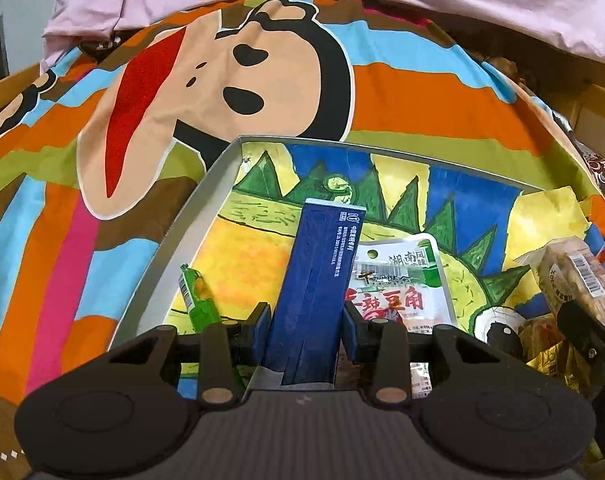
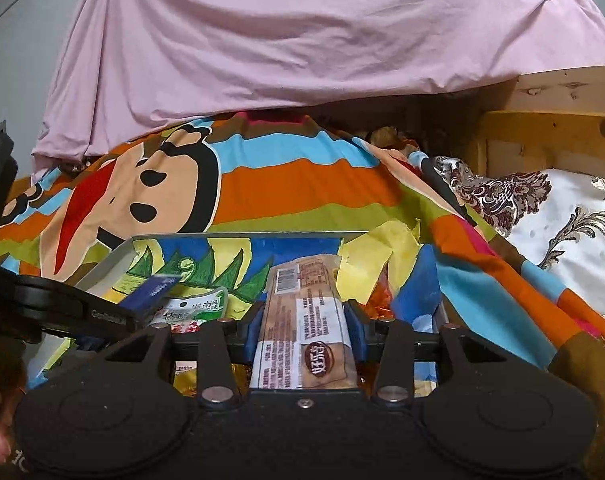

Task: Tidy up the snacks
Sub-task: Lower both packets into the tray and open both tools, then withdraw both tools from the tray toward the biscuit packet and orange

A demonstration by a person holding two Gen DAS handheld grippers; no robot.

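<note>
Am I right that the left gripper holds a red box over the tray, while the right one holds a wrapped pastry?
Not quite: the box in the left gripper is dark blue, as the left wrist view shows. It is over the tray, and the right gripper holds the wrapped pastry.

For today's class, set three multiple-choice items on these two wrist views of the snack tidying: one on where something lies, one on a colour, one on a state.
1. Where does the white pouch with red characters lie?
A. inside the shallow tray
B. on the pink sheet
C. on the floral cushion

2. What colour is the long box between the left gripper's fingers?
A. red
B. dark blue
C. white

3. What is between the right gripper's fingers?
A. nothing
B. a green packet
C. a long tan biscuit pack

Answers: 1 A, the pouch rests on the tray's painted lining, within its grey rim. 2 B, the box is dark blue with small white print. 3 C, the tan pack runs lengthwise between both blue pads.
</note>
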